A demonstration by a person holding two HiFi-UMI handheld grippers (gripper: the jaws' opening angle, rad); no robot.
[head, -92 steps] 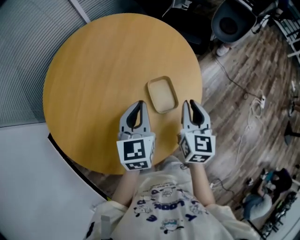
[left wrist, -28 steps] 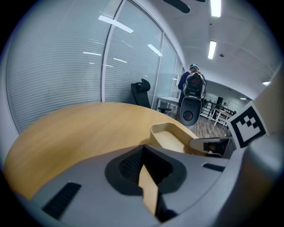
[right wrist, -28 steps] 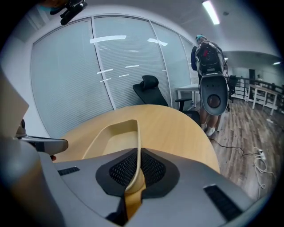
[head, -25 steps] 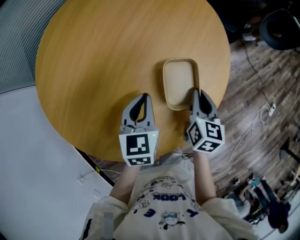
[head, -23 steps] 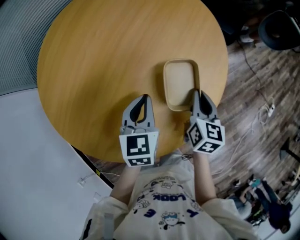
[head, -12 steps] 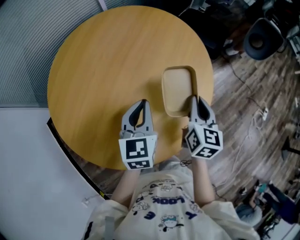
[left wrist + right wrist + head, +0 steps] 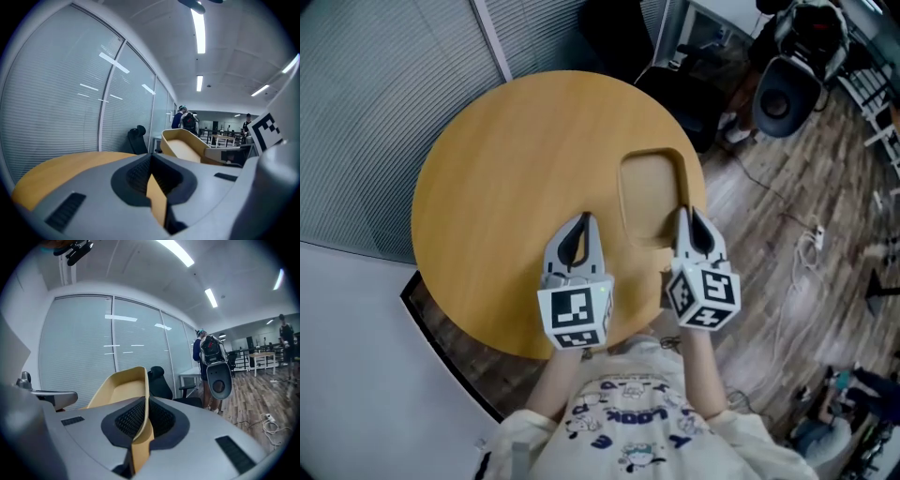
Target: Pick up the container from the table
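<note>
The right gripper [image 7: 684, 214] is clamped on the near right rim of the container [image 7: 649, 195]; its own view shows the tan wall pinched between the dark pads. The container, a shallow tan tray with rounded corners, sits over the right part of the round table [image 7: 506, 178], long side pointing away from the person. Seen from the right gripper, it tilts upward. No view shows clearly whether its base is off the wood. The left gripper [image 7: 583, 217] is just left of the container, apart from it, low over the table, its jaws together with nothing between them. A dark chair [image 7: 783, 94] stands on the plank floor [image 7: 787, 234] beyond the table.
</note>
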